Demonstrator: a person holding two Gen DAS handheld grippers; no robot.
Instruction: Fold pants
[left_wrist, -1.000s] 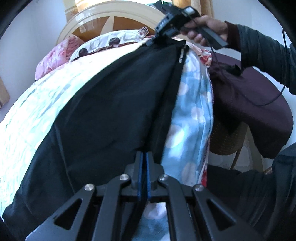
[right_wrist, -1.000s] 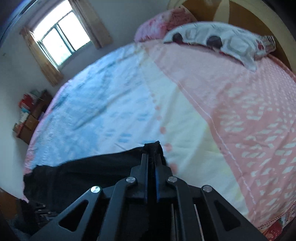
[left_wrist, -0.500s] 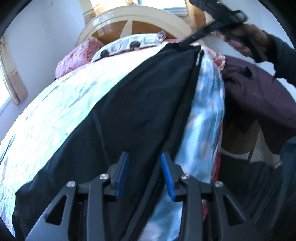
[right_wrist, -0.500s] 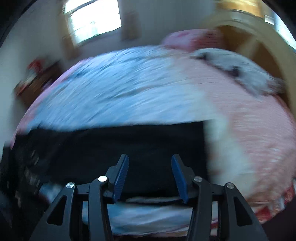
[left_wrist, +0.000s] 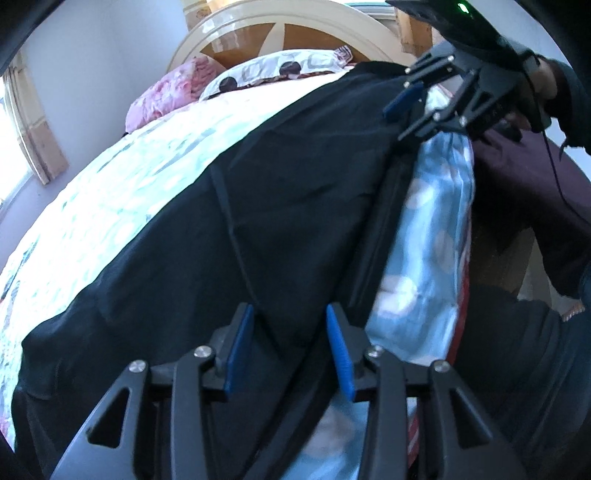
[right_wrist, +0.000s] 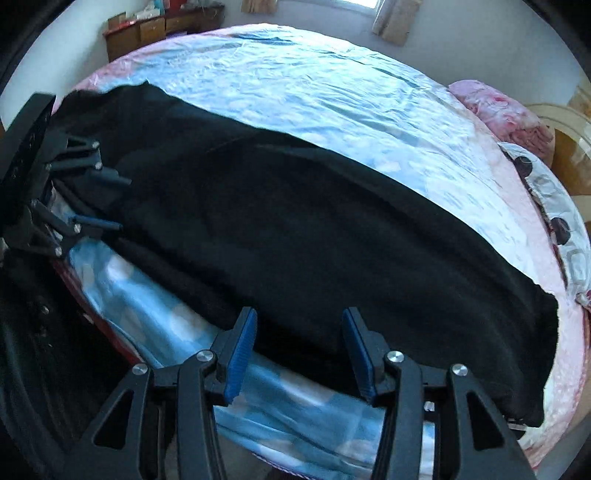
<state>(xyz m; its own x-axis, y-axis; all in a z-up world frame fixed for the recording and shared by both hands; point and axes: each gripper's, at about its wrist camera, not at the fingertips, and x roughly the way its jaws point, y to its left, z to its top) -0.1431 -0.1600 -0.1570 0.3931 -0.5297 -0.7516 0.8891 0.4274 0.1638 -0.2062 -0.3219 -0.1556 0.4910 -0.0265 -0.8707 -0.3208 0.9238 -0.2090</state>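
Observation:
Black pants (left_wrist: 295, 203) lie stretched flat along the near side of the bed (left_wrist: 110, 192), reaching towards the pillows. My left gripper (left_wrist: 288, 314) hovers over one end of them. Its jaws are opening, and the blue pads stand apart without pressing the cloth. In the right wrist view the pants (right_wrist: 314, 240) run across the frame, and my right gripper (right_wrist: 300, 317) stands open above their near edge with nothing pinched. Each gripper shows in the other's view: the right gripper (left_wrist: 406, 114) at the far end, the left gripper (right_wrist: 114, 203) at the left end.
A spotted pillow (left_wrist: 280, 70) and a pink pillow (left_wrist: 166, 96) lie against the round headboard (left_wrist: 295, 22). A dark maroon cloth (left_wrist: 524, 192) covers a chair beside the bed. A wooden cabinet (right_wrist: 159, 29) stands beyond the bed's foot. The person's dark sleeve (left_wrist: 517, 350) is at the right.
Both grippers were shut on the pants and have let go, with their jaws now apart. The right gripper swung and rolled, so it now looks across the laid-out pants.

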